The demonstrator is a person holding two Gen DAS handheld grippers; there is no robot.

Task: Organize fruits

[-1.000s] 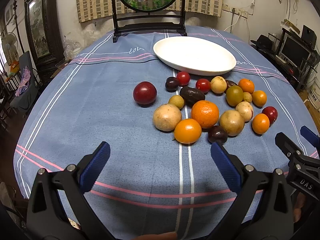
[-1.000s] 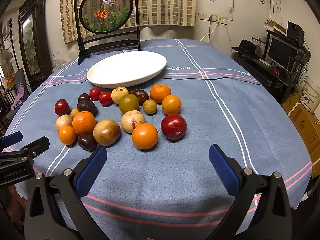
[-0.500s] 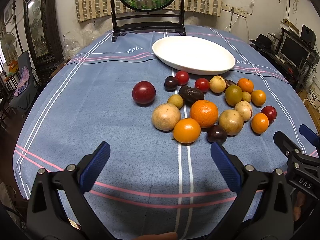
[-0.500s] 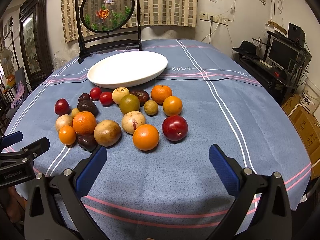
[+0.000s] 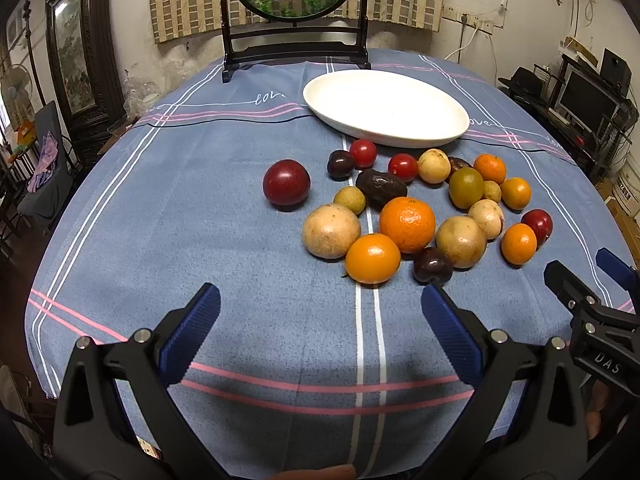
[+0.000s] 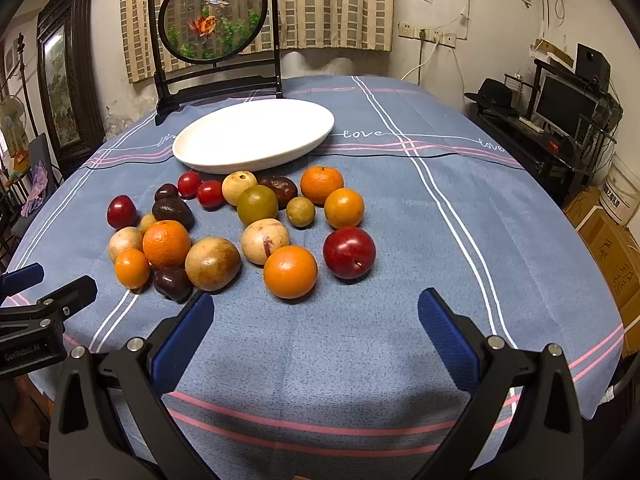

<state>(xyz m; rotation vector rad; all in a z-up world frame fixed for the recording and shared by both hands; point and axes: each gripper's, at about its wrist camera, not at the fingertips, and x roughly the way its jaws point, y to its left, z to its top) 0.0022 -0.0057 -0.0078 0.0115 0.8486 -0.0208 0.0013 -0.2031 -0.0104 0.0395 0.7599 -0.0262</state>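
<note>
Left wrist view shows the left hand-held gripper (image 5: 320, 312) with its blue-padded fingers spread wide and holding nothing, poised above the blue striped tabletop (image 5: 180, 220) just short of the fruit cluster. The right hand-held gripper (image 6: 314, 318) is likewise spread open and empty, facing the same pile from the other side. Every fruit lies loose on the cloth in front of the white oval plate (image 5: 456, 128), which has nothing on it: a large orange (image 5: 407, 224), a smaller orange (image 5: 372, 258), a tan round fruit (image 5: 331, 231), a dark plum (image 5: 433, 266), cherry tomatoes (image 5: 363, 153), and a dark red plum (image 5: 286, 182) lying a little apart to the left. Judging by this, the sorting has not begun; all the fruit remains to be moved, presumably onto the plate. The nearest pieces look like the easiest first picks.
</note>
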